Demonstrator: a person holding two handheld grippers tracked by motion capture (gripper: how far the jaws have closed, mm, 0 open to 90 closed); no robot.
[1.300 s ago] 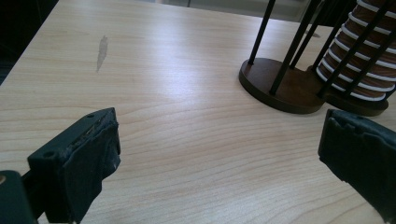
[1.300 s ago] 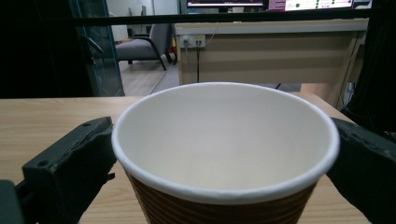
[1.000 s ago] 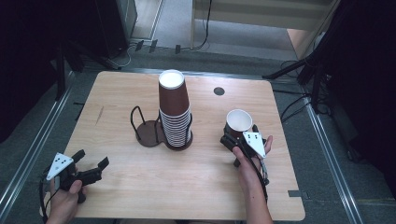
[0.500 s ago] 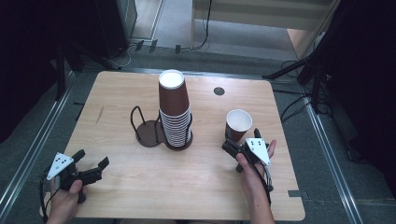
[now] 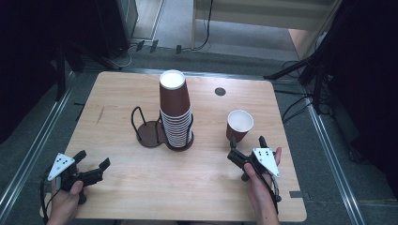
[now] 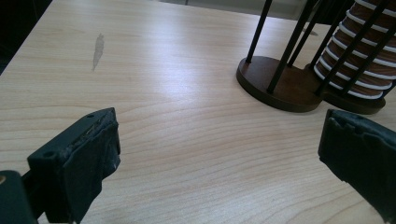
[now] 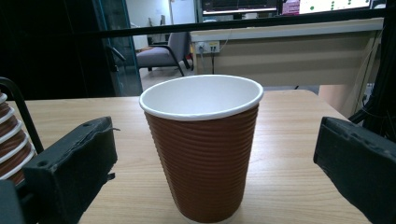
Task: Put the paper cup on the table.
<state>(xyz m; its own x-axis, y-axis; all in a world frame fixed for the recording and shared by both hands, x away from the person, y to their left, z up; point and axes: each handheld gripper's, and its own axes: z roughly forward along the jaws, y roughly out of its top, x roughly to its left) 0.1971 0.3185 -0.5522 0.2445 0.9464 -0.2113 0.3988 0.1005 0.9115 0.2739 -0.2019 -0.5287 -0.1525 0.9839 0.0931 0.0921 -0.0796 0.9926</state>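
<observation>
We are seeing a ribbed brown cup [image 7: 203, 144] with a white inside and rim. We are seeing brown, white-rimmed stacked cups [image 5: 175, 111] in a black-wire, dark brown holder [image 5: 151, 132] on the pale woodgrain table [image 5: 141, 187].

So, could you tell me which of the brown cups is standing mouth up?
The single cup by the right gripper, standing alone; those in the stack are upside down in the holder.

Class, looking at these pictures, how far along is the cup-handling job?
Done: one brown ribbed paper cup stands upright alone on the wooden table, apart from the stack of upturned brown cups in the black wire holder. In hand: nothing; the right hand-held gripper sits open near the cup, the left hand-held gripper open. Left: the stack.
</observation>
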